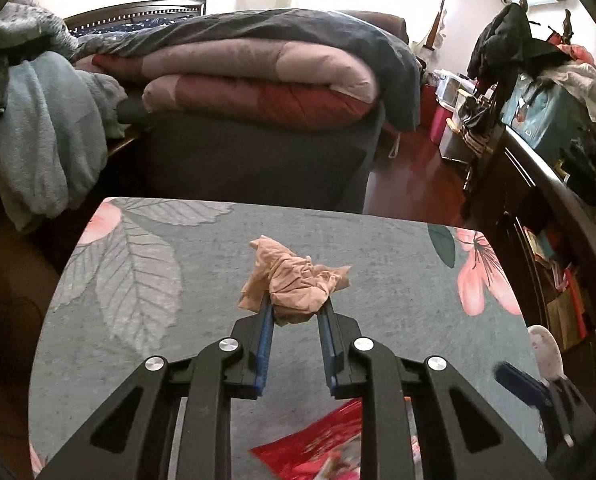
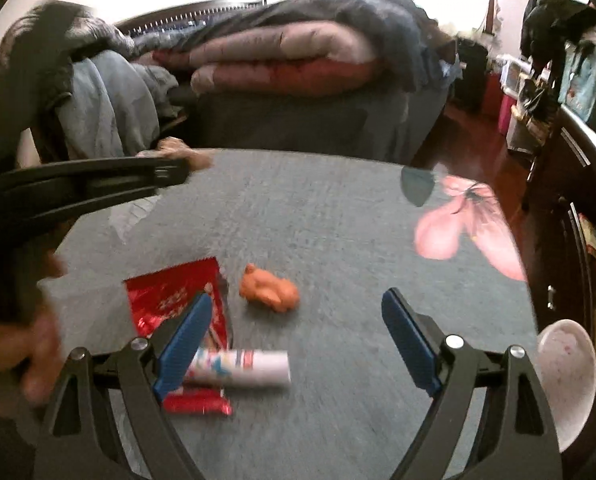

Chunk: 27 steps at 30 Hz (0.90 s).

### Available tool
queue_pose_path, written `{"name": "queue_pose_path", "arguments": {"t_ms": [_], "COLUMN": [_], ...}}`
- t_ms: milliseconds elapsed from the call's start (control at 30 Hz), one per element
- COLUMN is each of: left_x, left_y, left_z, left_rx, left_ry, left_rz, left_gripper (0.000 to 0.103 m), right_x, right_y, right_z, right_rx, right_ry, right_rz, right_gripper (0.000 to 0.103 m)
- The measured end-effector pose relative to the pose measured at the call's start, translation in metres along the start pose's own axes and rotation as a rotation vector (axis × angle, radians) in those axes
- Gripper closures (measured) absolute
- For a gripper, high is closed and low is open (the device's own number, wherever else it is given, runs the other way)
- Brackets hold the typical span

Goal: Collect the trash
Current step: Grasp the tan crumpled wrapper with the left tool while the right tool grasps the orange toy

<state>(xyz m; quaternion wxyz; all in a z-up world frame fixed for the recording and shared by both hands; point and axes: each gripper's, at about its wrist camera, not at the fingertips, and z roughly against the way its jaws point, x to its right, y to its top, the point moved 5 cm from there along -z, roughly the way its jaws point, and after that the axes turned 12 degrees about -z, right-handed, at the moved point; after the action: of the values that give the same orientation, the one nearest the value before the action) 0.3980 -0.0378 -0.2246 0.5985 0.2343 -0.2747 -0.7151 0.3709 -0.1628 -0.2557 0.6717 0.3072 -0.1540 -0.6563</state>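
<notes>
Nearest to us in the right wrist view, our right tongs (image 2: 296, 336) hang released, jaws spread wide with nothing between them, over the grey floral worktop (image 2: 338, 208). Just below and between the jaws lie three pieces not yet collected: a red foil wrapper (image 2: 166, 300) flat on the cloth, a white printed tube (image 2: 250, 366) lying on its side across the wrapper's near end, and a small orange crumpled lump (image 2: 269, 288) just beside them, apart from both. The view is blurred, so we cannot read finer detail on any of them. At the right edge a pale bowl (image 2: 570, 372) sits at the worktop's rim; whether it belongs to the trash we cannot tell.

A little further out, our left tongs (image 1: 296, 308) are clenched on a tan crumpled wad (image 1: 298, 280), which bulges out above and in front of the pads and appears lifted clear of the cloth. In the right wrist view the same tongs reach in from the left with the wad at their tip.

So we judge the work barely begun: one piece is in hand but not yet binned, three wait on the worktop, and no bin shows in either view.

Beyond the worktop stands a bed (image 1: 258, 160) piled with folded quilts (image 1: 258, 76).
</notes>
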Motion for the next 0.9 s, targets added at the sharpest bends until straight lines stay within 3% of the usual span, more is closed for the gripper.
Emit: {"name": "queue_pose_path", "arguments": {"t_ms": [67,133,267,400,633,900], "left_x": [-0.005,-0.007,-0.014,-0.017,-0.019,-0.014], "left_y": [-0.002,-0.005,-0.009,-0.010,-0.012,-0.015], "left_z": [0.002,0.002,0.003,0.002,0.002,0.016], "left_rx": [0.000,-0.006,-0.006,-0.006,-0.007,0.003], "left_ry": [-0.002,-0.007,-0.014,-0.024,-0.005,0.004], "left_rz": [0.000,-0.001,0.003,0.010,0.008,0.008], "left_gripper": [0.081,0.081,0.081,0.081,0.081,0.081], "right_x": [-0.002,-0.004,-0.008,-0.014,-0.015,0.010], "right_y": [0.003,0.004,0.003,0.000,-0.002,-0.004], "right_z": [-0.016,-0.029,-0.045,-0.053,-0.045,-0.013], "right_rx": [-0.033,-0.066,-0.101,-0.123,-0.096,-0.050], "right_ry": [-0.007,-0.012,-0.018,-0.027,-0.049,-0.042], "right_rz": [-0.007,-0.012,-0.021,-0.008,0.009,-0.055], "right_gripper": [0.019,0.030,0.037,0.061,0.062,0.062]}}
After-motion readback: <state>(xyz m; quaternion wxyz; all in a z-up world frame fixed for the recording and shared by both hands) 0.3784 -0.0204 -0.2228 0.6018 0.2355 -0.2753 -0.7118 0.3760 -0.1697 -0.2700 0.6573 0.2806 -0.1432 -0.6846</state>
